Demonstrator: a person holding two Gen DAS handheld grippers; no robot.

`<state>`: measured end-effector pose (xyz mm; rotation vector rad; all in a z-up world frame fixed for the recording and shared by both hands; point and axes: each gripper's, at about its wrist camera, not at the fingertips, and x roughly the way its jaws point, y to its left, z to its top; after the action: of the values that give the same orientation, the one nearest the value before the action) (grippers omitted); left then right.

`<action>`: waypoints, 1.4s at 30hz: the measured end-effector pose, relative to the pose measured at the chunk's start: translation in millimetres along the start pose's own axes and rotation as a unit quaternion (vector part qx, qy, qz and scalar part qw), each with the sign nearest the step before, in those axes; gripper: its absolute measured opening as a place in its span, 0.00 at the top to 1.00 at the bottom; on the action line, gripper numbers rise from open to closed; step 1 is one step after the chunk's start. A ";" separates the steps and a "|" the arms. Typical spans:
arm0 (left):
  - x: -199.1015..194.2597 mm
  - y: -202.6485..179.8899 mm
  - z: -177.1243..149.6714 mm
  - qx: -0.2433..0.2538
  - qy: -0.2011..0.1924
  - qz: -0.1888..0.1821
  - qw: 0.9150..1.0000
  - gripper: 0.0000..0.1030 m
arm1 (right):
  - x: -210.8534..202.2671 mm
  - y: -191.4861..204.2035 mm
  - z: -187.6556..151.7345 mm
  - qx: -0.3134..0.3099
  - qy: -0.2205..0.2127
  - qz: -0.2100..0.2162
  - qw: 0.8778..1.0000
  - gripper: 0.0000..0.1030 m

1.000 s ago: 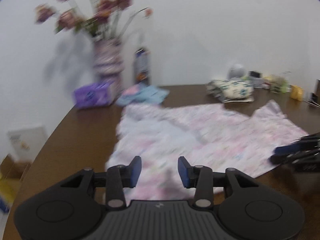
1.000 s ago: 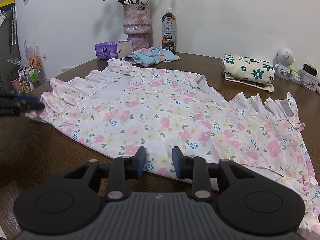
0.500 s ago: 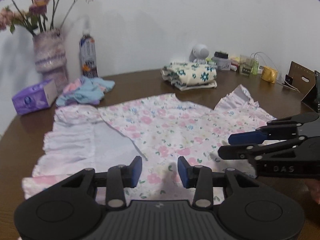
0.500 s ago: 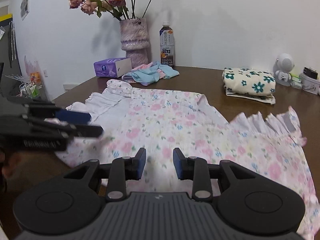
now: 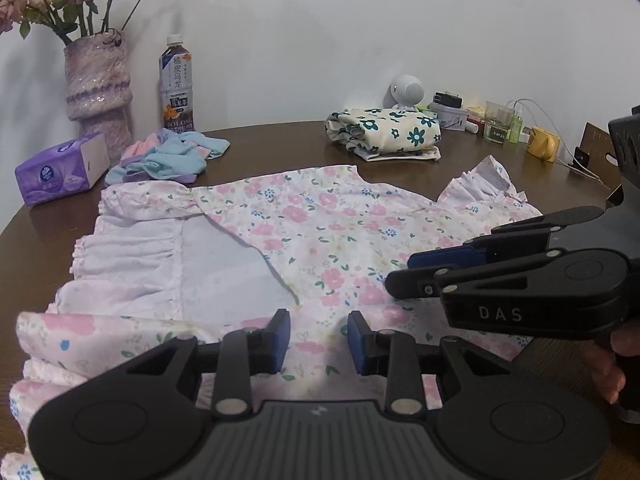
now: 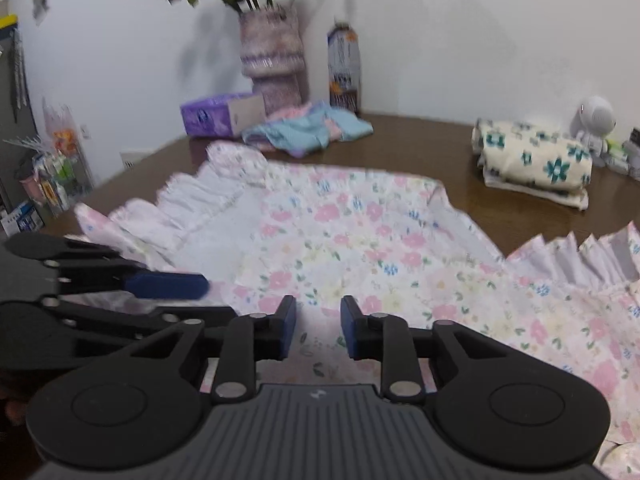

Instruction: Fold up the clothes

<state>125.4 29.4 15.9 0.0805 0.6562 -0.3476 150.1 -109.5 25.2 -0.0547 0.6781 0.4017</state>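
Note:
A pink floral garment (image 5: 320, 232) with ruffled white edges lies spread flat on the brown table (image 5: 280, 144). My left gripper (image 5: 318, 340) hovers over its near hem. Its jaws are closing, a gap still shows between the blue pads, and the fabric lies below them, not pinched. My right gripper (image 5: 400, 272) comes in from the right, close beside it and just over the cloth. In the right wrist view the right gripper (image 6: 318, 330) is also closing over the near hem of the garment (image 6: 360, 232), pads apart, with the left gripper (image 6: 208, 296) at its left.
At the back stand a vase of flowers (image 5: 98, 84), a drink bottle (image 5: 176, 84), a purple tissue box (image 5: 60, 168) and a blue-pink cloth heap (image 5: 172, 156). A folded cream floral garment (image 5: 384, 132), a white round gadget (image 5: 406, 90) and small items sit back right.
The left gripper swung right and sank toward the near hem. The right gripper slid left until the two sit side by side. Both jaws have narrowed.

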 end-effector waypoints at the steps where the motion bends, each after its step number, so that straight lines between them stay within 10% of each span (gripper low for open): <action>1: -0.1 0.0 -0.2 -0.001 -0.001 0.000 1.000 0.72 | 1.7 -0.6 -1.4 -0.001 -0.001 -0.003 1.000 0.79; 21: -2.7 4.1 -1.8 -0.018 -0.006 -0.001 1.000 0.72 | -26.1 -63.7 -22.3 0.044 -0.015 -0.071 0.996 0.80; 42: -6.8 -2.3 5.3 -0.012 -0.015 0.012 1.000 0.70 | -20.2 -31.3 -23.8 0.010 -0.020 -0.033 0.999 0.79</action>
<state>122.6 28.2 24.4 0.0610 0.6293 -0.3179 133.4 -149.6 16.6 -0.0496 0.6390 0.3327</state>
